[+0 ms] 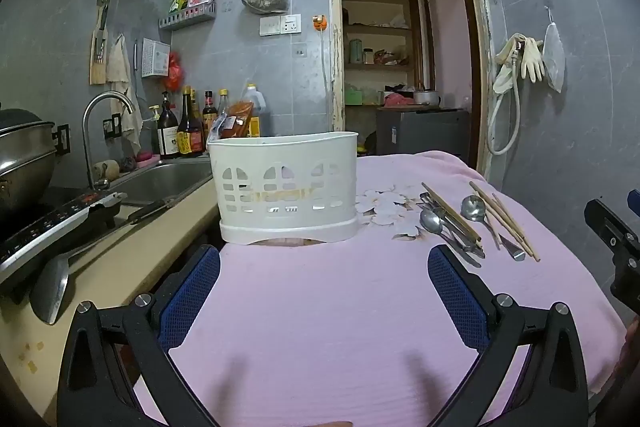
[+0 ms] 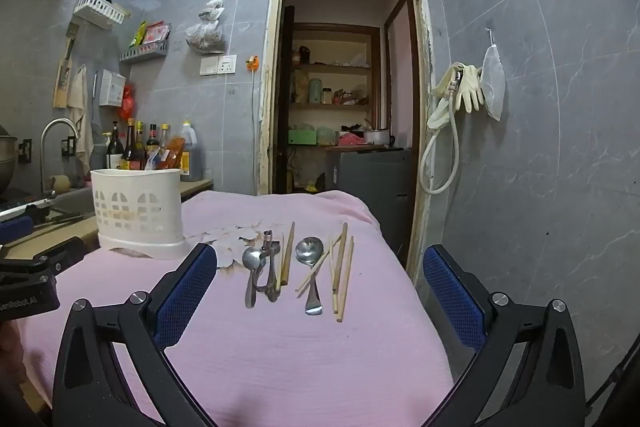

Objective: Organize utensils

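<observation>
just starting: both right gripper [image 2: 320,275] and left gripper [image 1: 324,275] hovering spread wide, empty; next, closing on a spoon [image 2: 251,269] mid-table for the white caddy [image 2: 138,211] at the left edge.

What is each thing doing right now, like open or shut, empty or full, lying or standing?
Left gripper: open, empty.
Right gripper: open, empty.
White utensil holder: upright; inside hidden.
Spoons: lying flat on pink cloth.
Chopsticks: lying loose beside the spoons.
Faucet: no water visible.
</observation>
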`<control>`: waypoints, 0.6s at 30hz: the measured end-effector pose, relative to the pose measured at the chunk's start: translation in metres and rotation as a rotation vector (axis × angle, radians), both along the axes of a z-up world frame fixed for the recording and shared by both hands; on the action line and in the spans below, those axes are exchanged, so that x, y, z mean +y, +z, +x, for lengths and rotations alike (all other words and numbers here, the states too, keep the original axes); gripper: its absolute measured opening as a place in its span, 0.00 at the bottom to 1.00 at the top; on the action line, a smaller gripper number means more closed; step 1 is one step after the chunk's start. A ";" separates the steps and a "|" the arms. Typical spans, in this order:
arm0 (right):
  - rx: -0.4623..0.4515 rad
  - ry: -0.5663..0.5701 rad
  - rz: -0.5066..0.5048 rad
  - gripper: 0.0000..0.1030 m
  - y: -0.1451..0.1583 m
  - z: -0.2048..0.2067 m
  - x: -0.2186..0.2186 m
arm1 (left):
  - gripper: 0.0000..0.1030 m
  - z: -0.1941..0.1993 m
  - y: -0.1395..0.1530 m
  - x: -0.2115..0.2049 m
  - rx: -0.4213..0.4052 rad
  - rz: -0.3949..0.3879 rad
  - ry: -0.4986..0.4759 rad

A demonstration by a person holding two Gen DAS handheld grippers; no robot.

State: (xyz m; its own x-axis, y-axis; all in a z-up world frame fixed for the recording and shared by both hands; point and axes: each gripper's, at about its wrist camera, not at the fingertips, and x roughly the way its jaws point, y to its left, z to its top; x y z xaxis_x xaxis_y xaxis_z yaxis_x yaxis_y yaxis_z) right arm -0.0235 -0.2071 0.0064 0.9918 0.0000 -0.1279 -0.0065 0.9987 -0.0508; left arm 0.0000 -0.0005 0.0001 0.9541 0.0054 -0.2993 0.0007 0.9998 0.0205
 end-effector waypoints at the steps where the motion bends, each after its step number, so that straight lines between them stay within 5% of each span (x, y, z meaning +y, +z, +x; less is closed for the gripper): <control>1: -0.002 -0.001 -0.001 1.00 0.000 0.000 0.000 | 0.99 0.000 0.000 0.000 -0.005 -0.001 0.000; 18: -0.001 -0.001 0.006 1.00 0.000 0.000 -0.002 | 0.99 -0.001 0.001 0.003 0.000 0.001 -0.006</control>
State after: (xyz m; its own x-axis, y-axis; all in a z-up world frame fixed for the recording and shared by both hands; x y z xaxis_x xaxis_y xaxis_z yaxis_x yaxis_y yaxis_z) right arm -0.0236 -0.2086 0.0063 0.9919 0.0002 -0.1271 -0.0060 0.9990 -0.0447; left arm -0.0008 0.0023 0.0008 0.9542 0.0005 -0.2991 0.0062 0.9997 0.0216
